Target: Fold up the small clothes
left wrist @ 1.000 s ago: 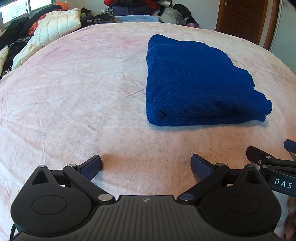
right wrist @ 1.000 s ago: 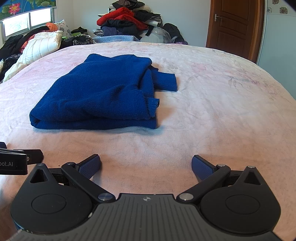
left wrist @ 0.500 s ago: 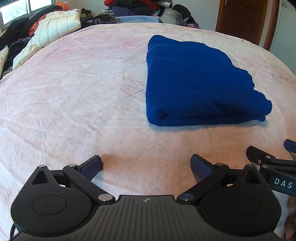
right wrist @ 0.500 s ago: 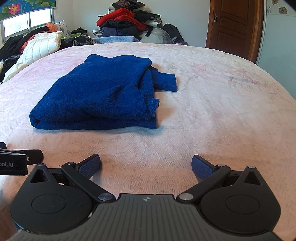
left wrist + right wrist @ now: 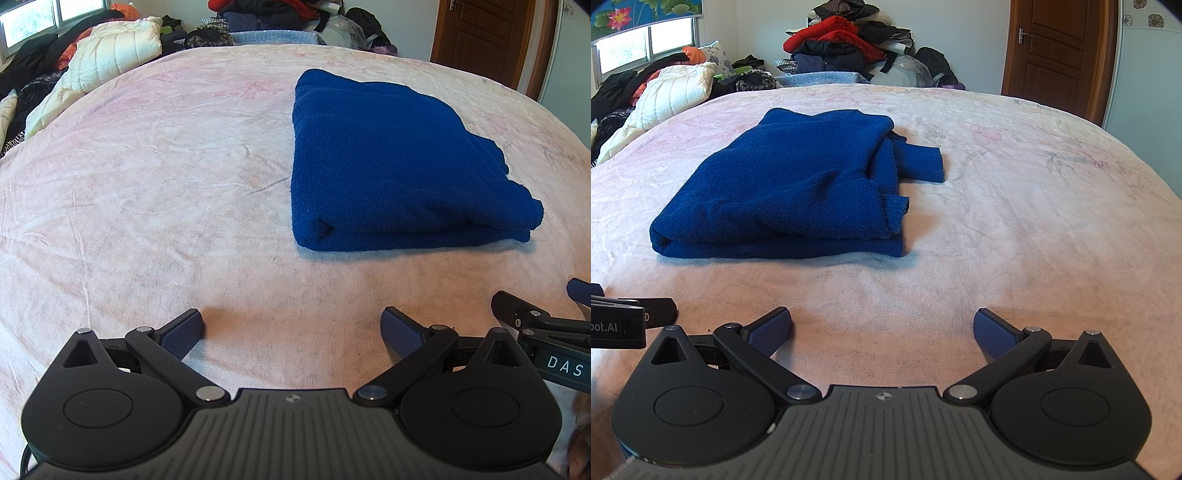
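Right wrist view is showing the blue sweater (image 5: 798, 184) sitting folded on the bed (image 5: 1015, 229), well ahead of both my left gripper (image 5: 291, 328) and right gripper (image 5: 882, 328), jaws gaping wide and holding nothing. I'm eyeing that cuff (image 5: 923, 162) poking out the right side. If I'm going back in to tuck it, I'm probably risking dragging the top layer and wrecking the fold.

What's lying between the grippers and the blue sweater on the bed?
Nothing visible. Only bare bedsheet separates the open right gripper and the open left gripper from the sweater. The clothes pile sits far behind it.
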